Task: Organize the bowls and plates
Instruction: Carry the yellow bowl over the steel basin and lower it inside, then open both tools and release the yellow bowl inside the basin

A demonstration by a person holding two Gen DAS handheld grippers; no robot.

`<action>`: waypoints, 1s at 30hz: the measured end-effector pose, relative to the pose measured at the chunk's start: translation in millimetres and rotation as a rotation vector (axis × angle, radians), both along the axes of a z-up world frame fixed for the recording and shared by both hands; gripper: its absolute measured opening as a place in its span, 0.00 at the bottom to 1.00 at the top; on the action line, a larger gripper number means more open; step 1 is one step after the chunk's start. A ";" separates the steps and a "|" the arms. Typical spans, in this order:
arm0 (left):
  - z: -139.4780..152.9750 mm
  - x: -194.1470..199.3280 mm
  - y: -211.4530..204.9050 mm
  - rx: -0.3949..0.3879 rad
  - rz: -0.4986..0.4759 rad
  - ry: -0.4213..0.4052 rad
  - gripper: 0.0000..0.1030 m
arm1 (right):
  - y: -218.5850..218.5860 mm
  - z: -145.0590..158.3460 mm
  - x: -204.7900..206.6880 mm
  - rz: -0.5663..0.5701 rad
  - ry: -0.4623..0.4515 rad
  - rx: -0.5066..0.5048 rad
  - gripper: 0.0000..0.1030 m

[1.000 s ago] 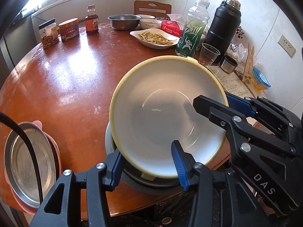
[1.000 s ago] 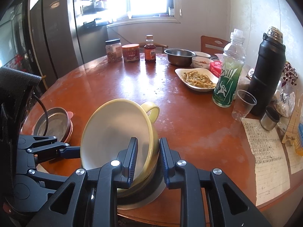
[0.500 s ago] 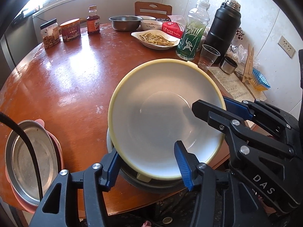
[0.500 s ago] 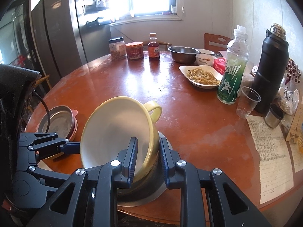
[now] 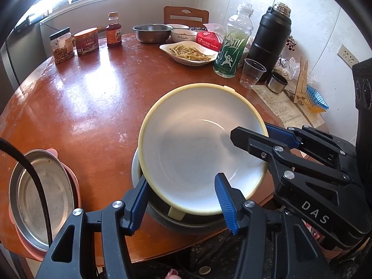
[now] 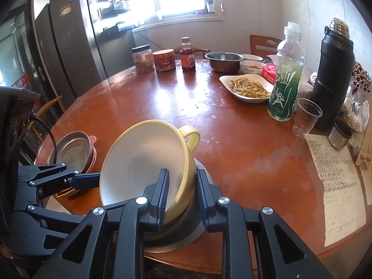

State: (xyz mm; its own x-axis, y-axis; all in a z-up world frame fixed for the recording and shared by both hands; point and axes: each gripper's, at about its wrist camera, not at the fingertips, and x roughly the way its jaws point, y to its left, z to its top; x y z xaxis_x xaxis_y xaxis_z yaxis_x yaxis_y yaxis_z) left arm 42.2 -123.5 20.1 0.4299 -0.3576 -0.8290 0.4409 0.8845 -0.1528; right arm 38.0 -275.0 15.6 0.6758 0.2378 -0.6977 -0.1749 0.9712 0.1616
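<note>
Tilting on a dark bowl (image 6: 183, 223) near the tabletop (image 6: 244, 144) edge, the yellow bowl (image 6: 144, 162) is clamped at its rim by the right gripper (image 6: 181, 197). The left gripper (image 5: 183, 200) hovers with fingers apart around the near rim. This looks like the nesting step; next, lower it level, then release.

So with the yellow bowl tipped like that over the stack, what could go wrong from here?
1. The right gripper pinches only the rim of the tilted yellow bowl; it could slip and drop onto the dark bowl below.
2. The stack sits at the table edge, so a knock might push it off.
3. The left gripper is open and supports nothing.
</note>
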 end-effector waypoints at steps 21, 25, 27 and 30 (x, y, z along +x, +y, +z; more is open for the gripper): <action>10.1 -5.2 4.5 -0.021 -0.007 -0.022 0.55 | -8.0 0.1 -0.8 -0.013 0.024 0.086 0.35; 11.5 -5.6 5.0 -0.024 -0.006 -0.027 0.55 | -9.5 2.0 -1.7 -0.015 0.022 0.110 0.36; 11.6 -5.9 5.4 -0.025 -0.006 -0.028 0.55 | -10.7 3.3 -1.3 -0.014 0.018 0.115 0.36; 13.6 -7.6 5.8 -0.028 -0.006 -0.037 0.55 | -10.5 5.3 -2.2 -0.013 0.013 0.120 0.36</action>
State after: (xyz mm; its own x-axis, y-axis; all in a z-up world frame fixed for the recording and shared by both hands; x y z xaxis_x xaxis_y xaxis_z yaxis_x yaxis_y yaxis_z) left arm 34.6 -117.7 33.7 0.4579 -0.3834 -0.8021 0.4521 0.8773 -0.1613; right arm 35.8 -285.5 20.8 0.6707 0.3112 -0.6733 -0.1593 0.9470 0.2790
